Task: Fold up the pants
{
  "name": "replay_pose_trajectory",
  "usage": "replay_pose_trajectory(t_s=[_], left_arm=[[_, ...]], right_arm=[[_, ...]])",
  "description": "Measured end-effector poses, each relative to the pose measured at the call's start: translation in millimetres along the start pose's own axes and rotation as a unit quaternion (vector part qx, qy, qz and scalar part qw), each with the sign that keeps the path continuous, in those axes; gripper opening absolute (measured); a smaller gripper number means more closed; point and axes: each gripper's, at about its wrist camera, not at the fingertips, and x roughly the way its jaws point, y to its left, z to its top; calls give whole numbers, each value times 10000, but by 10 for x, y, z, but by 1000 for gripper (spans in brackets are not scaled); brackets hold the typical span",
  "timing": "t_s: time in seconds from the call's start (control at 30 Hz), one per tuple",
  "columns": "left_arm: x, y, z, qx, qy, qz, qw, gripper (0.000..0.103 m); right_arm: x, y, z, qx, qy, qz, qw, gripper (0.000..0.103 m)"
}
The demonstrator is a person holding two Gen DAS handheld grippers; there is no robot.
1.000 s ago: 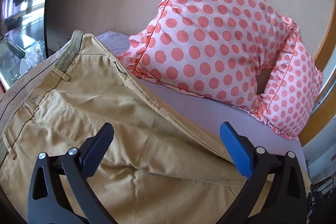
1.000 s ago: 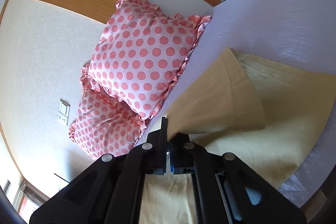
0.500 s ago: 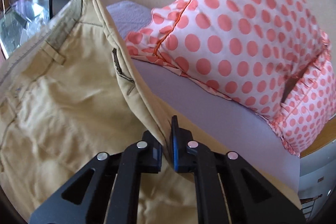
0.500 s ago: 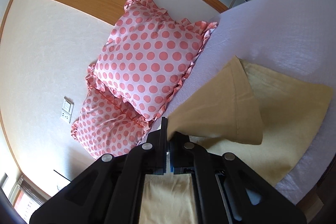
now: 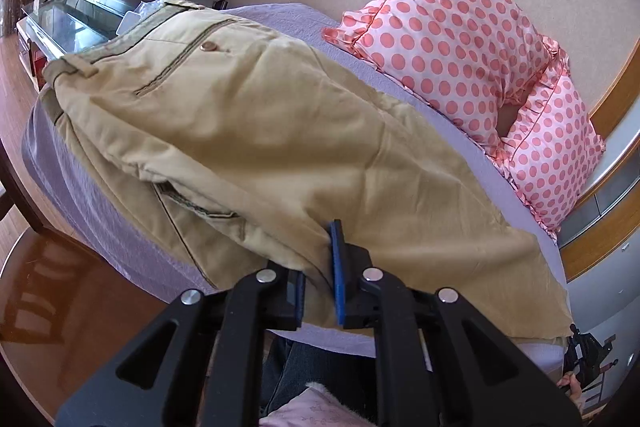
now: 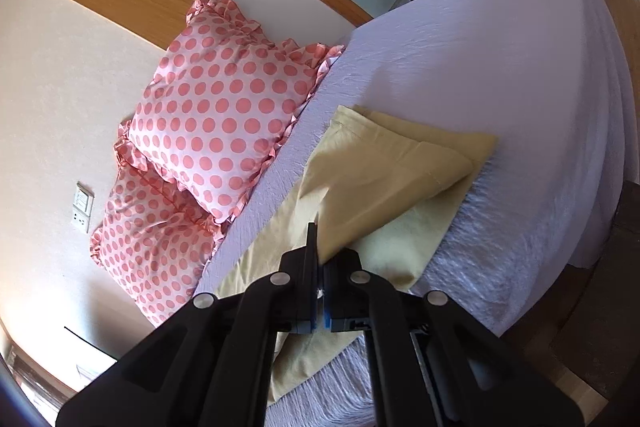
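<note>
Pinching pants (image 5: 280, 131), both tools closed

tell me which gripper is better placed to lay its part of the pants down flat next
Right, probably. The right gripper pinches a leg end already doubled over the pants, low above the bed. The left gripper holds bunched fabric near the seat.

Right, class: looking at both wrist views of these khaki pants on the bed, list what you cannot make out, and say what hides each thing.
- Left wrist view: the fabric edge inside the left gripper is hidden by bunched pants.
- Left wrist view: the right gripper is cut off by the frame edge.
- Right wrist view: the waistband is out of frame; only the leg ends show beyond the right gripper.
- Right wrist view: the wall sockets are too small to read.
</note>
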Motion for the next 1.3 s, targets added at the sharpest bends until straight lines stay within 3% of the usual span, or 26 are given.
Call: replay_pose_trajectory(t_s=[0.1, 0.13, 0.17, 0.23, 0.3, 0.5, 0.6, 0.63, 0.67, 0.77, 0.9, 0.97, 1.07, 1.13, 1.2, 1.23, 1.27, 1.3], left_arm=[[-39, -6, -41, 82, -74, 20, 9999, 14], [-44, -13, -55, 114, -99, 34, 9999, 15], [-50, -16, -71, 148, -128, 34, 9998, 15], [-54, -14, -101, 204, -172, 13, 9996, 16], [-56, 1, -137, 235, -189, -10, 9995, 17], [-126, 61, -171, 189, -268, -182, 9993, 27], [-225, 121, -179, 140, -416, -227, 9988, 34], [-267, 155, -176, 87, -487, -253, 9985, 37], [-311, 192, -172, 29, -566, -251, 9981, 39], [-453, 317, -165, -150, -844, -105, 9963, 49], [-533, 437, -174, -330, -952, -131, 9948, 57], [-524, 475, -199, -366, -889, -198, 9952, 58], [-493, 483, -253, -349, -768, -229, 9962, 62], [-480, 494, -290, -332, -694, -289, 9966, 65], [-470, 501, -309, -290, -627, -364, 9969, 68], [-465, 503, -316, -254, -597, -417, 9970, 70], [-457, 499, -324, -211, -567, -458, 9971, 71], [-453, 493, -329, -165, -553, -469, 9972, 76]], right_arm=[[-61, 51, -14, -283, -40, -392, 9988, 5], [-102, 69, -15, -366, -104, -548, 9978, 16], [-152, 85, -11, -448, -214, -767, 9958, 48], [-252, 96, 5, -592, -513, -1020, 9917, 78], [-291, 102, 16, -736, -672, -1195, 9878, 78], [-203, 78, -48, -897, -654, -1471, 9829, 63], [-90, 109, -121, -1141, -492, -1323, 9834, 34], [-29, 117, -134, -1211, -395, -1269, 9837, 16], [19, 112, -138, -1208, -361, -1206, 9847, 5], [55, 297, -121, -1335, -494, -908, 9856, 4], [167, 1124, -305, -2266, -370, 50, 9733, 4], [273, 1606, -575, -2761, -58, 742, 9583, 4], [454, 2208, -1174, -3406, 721, 1788, 9202, 4], [564, 2484, -1673, -3882, 1464, 2320, 8798, 4], [689, 2650, -2250, -4625, 2303, 2353, 8232, 7], [717, 2666, -2509, -5011, 2555, 2235, 7961, 14], [717, 2649, -2665, -5234, 2680, 2172, 7791, 27], [700, 2613, -2750, -5333, 2743, 2169, 7703, 37]])
